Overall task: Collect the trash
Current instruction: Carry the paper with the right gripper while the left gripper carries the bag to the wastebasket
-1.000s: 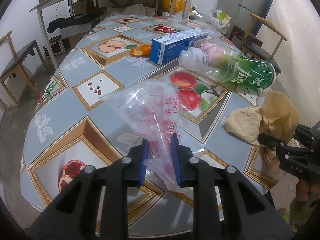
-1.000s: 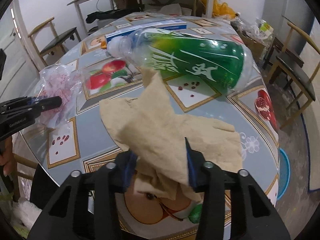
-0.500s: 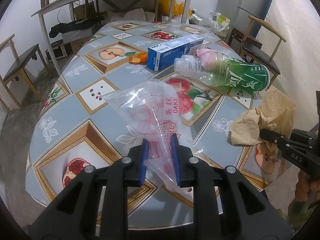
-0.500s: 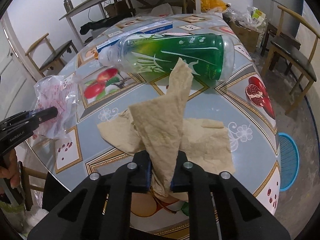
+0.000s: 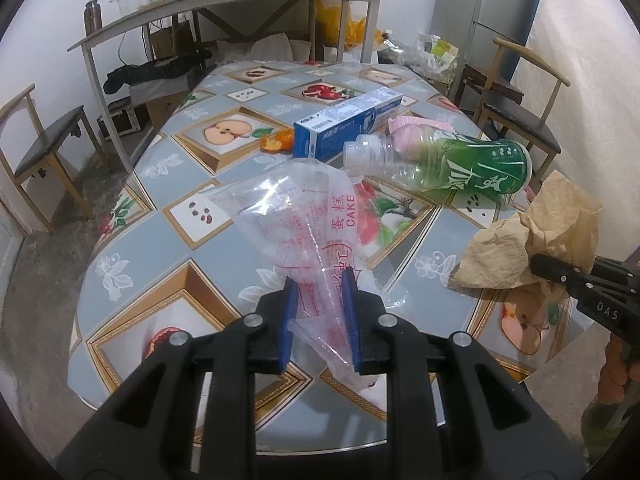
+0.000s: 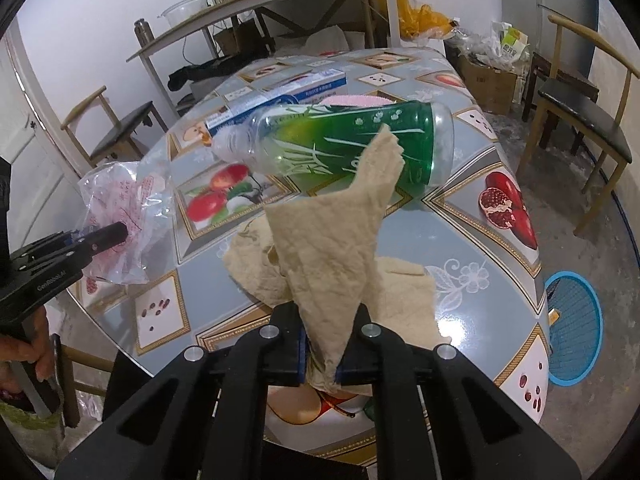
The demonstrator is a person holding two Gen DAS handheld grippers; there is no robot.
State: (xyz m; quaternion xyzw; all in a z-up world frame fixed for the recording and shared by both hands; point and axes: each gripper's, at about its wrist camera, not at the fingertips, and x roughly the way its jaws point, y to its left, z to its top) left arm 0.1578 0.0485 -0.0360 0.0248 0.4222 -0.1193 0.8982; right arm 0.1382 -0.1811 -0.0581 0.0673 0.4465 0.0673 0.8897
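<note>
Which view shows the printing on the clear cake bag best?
The left wrist view: the cake bag faces the camera, its red print legible. The right wrist view shows it small, crumpled at the left edge, print unreadable.

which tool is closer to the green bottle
Right. The right tool grips brown paper just before the green bottle; the left tool, gripping the clear bag, sits farther off to the side.

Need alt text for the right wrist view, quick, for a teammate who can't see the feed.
The right claw is closing on a crumpled tan paper towel above a fruit-patterned table. Behind lie a green plastic bottle and a blue box; at left, the left claw grips a clear plastic bag.
</note>
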